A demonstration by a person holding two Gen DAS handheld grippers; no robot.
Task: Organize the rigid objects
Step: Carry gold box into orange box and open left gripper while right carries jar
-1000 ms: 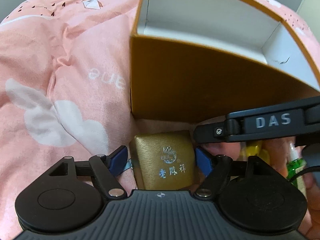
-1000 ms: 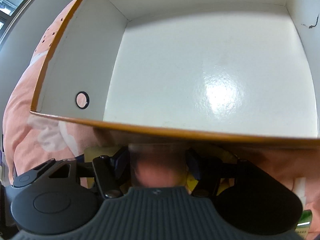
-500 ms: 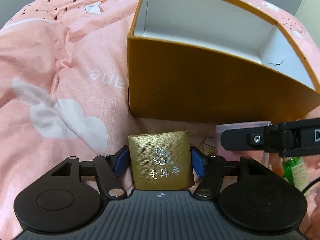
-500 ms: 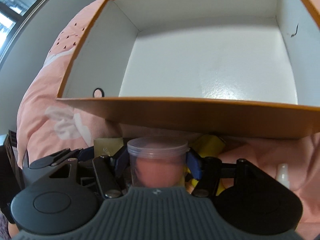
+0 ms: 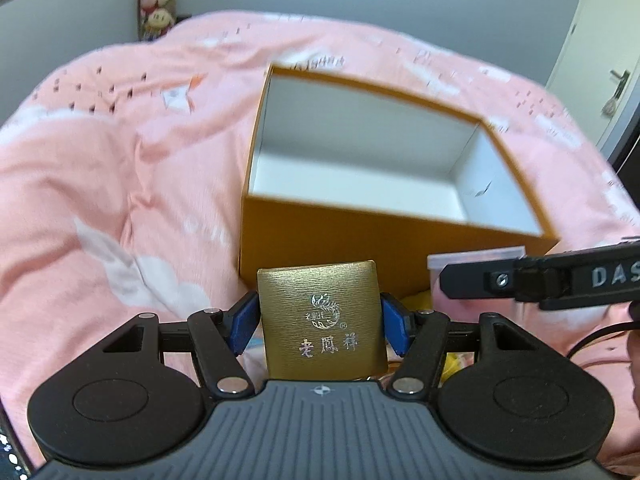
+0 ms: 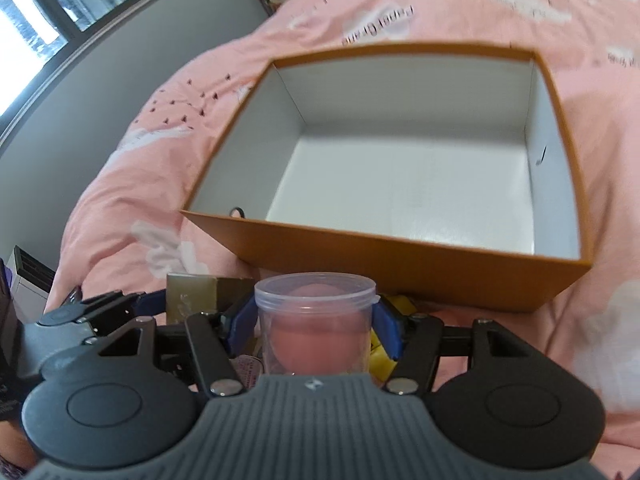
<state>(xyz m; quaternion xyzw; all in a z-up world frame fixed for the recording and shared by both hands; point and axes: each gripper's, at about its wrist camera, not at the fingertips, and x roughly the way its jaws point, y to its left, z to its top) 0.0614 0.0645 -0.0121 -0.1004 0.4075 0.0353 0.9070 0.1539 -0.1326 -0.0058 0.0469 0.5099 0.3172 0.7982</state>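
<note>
My left gripper (image 5: 318, 322) is shut on a small gold jewelry box (image 5: 320, 316) with silver lettering and holds it above the bed, in front of an open orange cardboard box (image 5: 384, 240) with a white, empty inside. My right gripper (image 6: 314, 320) is shut on a clear plastic jar (image 6: 315, 328) with a pink sponge inside, held before the same orange box (image 6: 400, 264). The jar (image 5: 472, 264) and the right gripper's arm show at the right of the left wrist view. The gold box (image 6: 190, 292) and the left gripper show at the left of the right wrist view.
A pink patterned bedspread (image 5: 100, 184) covers the bed under everything. Yellow objects (image 6: 384, 352) lie on it below the right gripper. Plush toys (image 5: 158, 4) sit by the far wall. A door (image 5: 600, 60) is at the right; a window (image 6: 40, 20) at the left.
Both grippers have risen and pulled back from the orange box with their objects. The box now looks smaller and lower, and its whole opening shows.
</note>
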